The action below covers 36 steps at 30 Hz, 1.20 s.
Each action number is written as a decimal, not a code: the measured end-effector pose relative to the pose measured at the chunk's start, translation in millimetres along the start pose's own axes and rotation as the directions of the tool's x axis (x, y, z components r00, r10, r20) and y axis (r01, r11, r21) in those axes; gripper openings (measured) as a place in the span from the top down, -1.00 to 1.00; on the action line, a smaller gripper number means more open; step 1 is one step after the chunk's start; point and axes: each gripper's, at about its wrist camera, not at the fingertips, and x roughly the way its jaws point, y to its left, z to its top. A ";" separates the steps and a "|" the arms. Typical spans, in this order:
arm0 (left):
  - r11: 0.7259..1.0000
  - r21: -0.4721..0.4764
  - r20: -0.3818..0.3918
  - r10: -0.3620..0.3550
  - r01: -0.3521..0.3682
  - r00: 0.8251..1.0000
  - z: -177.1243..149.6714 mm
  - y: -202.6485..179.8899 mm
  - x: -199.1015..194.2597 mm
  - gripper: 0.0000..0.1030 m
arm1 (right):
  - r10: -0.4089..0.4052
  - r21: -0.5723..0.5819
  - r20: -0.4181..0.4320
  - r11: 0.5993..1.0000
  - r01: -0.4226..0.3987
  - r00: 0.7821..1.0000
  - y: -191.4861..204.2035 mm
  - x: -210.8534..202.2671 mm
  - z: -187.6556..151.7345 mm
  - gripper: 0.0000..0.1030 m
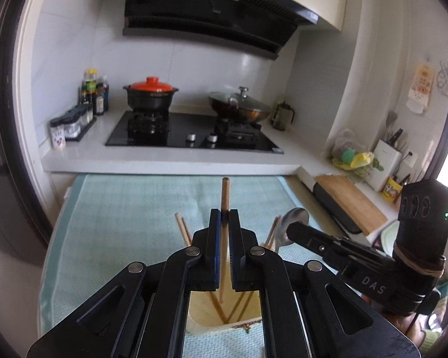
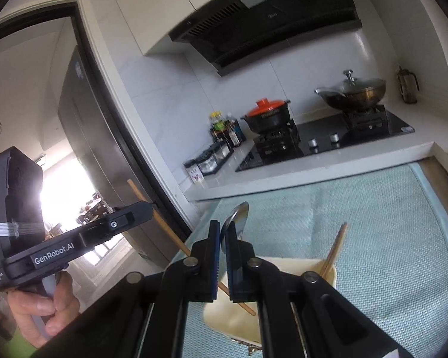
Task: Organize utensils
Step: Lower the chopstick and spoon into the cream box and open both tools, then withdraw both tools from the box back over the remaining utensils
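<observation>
My left gripper is shut on a wooden chopstick, whose lower end hangs inside a cream utensil holder that stands on the teal mat. Other chopsticks lean in the holder. My right gripper is shut on a metal spoon, held above the holder. The right gripper and its spoon also show in the left wrist view. The left gripper and its chopstick show in the right wrist view. A further chopstick leans in the holder.
A teal mat covers the work surface. Behind it is a white counter with a gas hob, a red-lidded pot, a wok, bottles. A cutting board lies to the right.
</observation>
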 end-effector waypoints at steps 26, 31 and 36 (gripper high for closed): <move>0.994 0.084 -0.075 0.081 -0.075 0.994 -63.4 2.1 -46.3 -0.68 | -0.131 0.004 -0.064 0.991 0.132 0.989 -7.8 -48.2 -9.7 -0.24; 0.987 0.119 -0.091 0.120 -0.109 0.989 -129.3 -1.0 -103.0 -0.85 | -0.192 -0.123 0.002 0.974 0.191 0.981 26.6 -121.6 -47.3 -0.27; 0.975 0.100 -0.071 0.208 -0.201 0.976 -209.0 -10.8 -153.3 -0.87 | -0.334 -0.241 0.106 0.905 0.350 0.937 53.9 -185.6 -110.9 -0.53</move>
